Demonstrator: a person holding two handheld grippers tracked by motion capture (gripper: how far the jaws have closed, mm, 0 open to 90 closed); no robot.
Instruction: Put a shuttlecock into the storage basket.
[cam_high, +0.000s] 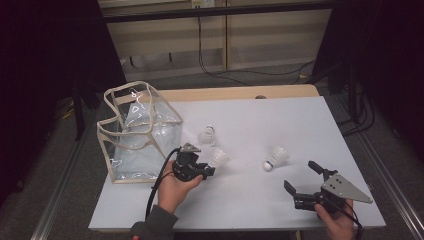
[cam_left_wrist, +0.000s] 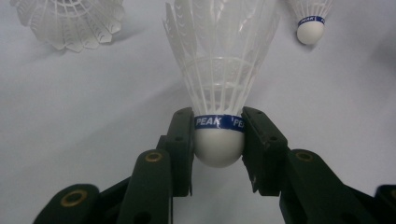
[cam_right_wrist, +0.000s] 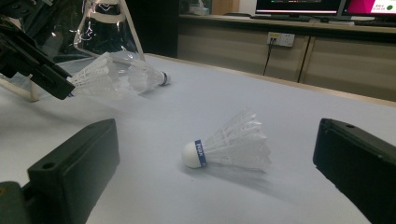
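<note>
At the table's left stands the clear bag (cam_high: 137, 132), and just right of it my left gripper (cam_high: 210, 170) is clamped on the cork of a shuttlecock (cam_left_wrist: 218, 93), whose skirt points away from the bag, so the bag's mouth lies up and to my left of what I carry. A second shuttlecock (cam_high: 207, 135) lies just beyond. Farther right, a third shuttlecock (cam_right_wrist: 229, 148) lies on its side ahead of my right gripper (cam_high: 304, 177), jaws spread wide; the right gripper view shows its cork pointing left across the gap, while the left gripper view shows the blue band pinched between the pads.

Bare table (cam_high: 250, 200) between grippers; 2 loose shuttlecocks (cam_high: 276, 158) (cam_high: 207, 135) mid-table, clear bag (cam_high: 137, 132) blocks left (tall).
</note>
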